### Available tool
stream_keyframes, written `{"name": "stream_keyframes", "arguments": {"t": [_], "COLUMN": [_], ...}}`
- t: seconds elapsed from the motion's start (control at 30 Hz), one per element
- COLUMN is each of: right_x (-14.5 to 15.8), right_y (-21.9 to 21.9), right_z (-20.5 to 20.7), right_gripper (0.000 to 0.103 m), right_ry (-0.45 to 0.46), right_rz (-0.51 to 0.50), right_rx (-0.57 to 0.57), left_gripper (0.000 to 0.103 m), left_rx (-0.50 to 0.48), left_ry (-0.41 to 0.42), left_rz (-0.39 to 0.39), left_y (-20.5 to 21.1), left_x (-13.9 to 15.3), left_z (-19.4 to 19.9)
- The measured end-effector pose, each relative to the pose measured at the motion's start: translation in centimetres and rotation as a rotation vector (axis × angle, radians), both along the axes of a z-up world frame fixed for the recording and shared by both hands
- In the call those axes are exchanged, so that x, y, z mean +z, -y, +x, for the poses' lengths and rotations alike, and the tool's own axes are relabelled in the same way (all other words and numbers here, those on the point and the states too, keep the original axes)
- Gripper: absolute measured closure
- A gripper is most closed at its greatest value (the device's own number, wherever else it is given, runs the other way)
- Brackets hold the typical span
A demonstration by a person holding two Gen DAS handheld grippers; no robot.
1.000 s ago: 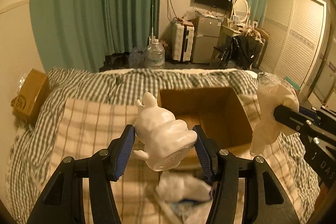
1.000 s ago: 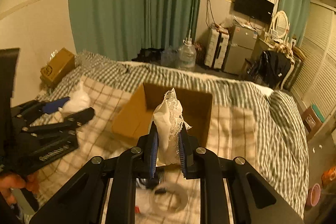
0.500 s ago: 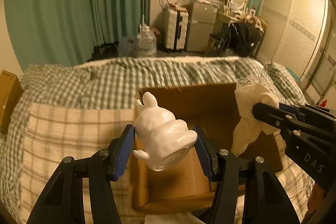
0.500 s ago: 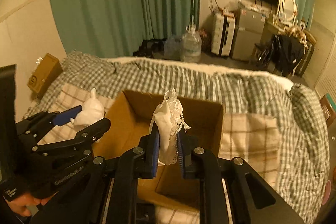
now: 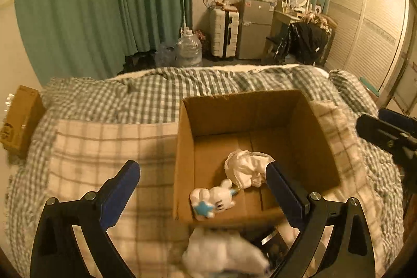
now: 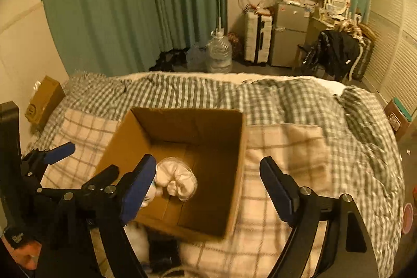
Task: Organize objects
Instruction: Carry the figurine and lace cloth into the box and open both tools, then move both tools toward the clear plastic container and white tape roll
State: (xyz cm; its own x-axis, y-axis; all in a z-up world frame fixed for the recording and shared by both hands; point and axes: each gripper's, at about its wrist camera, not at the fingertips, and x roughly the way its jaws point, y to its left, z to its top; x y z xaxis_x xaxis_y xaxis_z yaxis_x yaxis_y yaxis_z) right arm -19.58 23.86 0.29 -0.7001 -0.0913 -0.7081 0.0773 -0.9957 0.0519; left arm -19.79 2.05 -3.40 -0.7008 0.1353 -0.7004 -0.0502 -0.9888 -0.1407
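Observation:
An open cardboard box [image 5: 186, 147] [image 6: 238, 160] sits on the checked bed. Inside it lie a white bunny figurine [image 5: 212, 201] with a blue star and a bundled white lace cloth [image 5: 246, 168] [image 6: 177, 177]. My left gripper [image 5: 202, 189] is open and empty above the box's near left corner; it also shows in the right wrist view [image 6: 78, 160]. My right gripper [image 6: 207, 180] is open and empty over the box's near right side; its tip shows at the right in the left wrist view [image 5: 385, 132].
A white soft item [image 5: 224, 252] and a dark object [image 6: 164, 246] lie on the bed in front of the box. A small brown carton [image 5: 19, 116] sits at the bed's left edge. A water jug [image 6: 219, 52], suitcase and fridge stand beyond the bed.
Both grippers have opened. The bunny figurine left my left gripper and the lace cloth left my right gripper; both now lie in the box. Both grippers pulled back slightly.

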Motion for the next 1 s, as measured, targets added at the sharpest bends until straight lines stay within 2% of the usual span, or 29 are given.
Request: {"name": "stream_keyframes", "arguments": {"t": [0.13, 0.23, 0.33, 0.43, 0.67, 0.8, 1.0], "right_x": [3.9, 6.3, 7.5, 7.1, 1.0, -3.6, -8.8], "right_y": [-0.5, -0.4, 0.0, 0.4, 1.7, 2.1, 1.6], "right_z": [4.6, 8.3, 11.9, 14.7, 16.7, 15.6, 13.5], "right_gripper": [0.011, 0.009, 0.008, 0.008, 0.008, 0.008, 0.008], "right_ry": [-0.062, -0.102, -0.126, -0.118, -0.01, 0.105, 0.231], "right_rz": [0.009, 0.027, 0.041, 0.038, 0.074, 0.044, 0.005], "right_rx": [-0.03, -0.042, -0.051, -0.054, -0.053, -0.035, -0.041], "left_gripper": [0.0, 0.0, 0.0, 0.0, 0.0, 0.0, 0.0], "left_rx": [0.034, 0.056, 0.07, 0.081, 0.104, 0.104, 0.108], "left_ry": [-0.052, -0.076, -0.069, -0.043, 0.031, 0.098, 0.143], "left_rz": [-0.009, -0.001, 0.008, 0.013, 0.011, 0.032, 0.01], "left_y": [1.0, 1.3, 1.5, 1.4, 0.8, 0.6, 0.0], "left_x": [3.4, 4.7, 4.5, 3.1, -2.1, -4.9, -7.1], "left_z": [4.5, 7.5, 10.0, 11.7, 13.8, 13.5, 12.7]}}
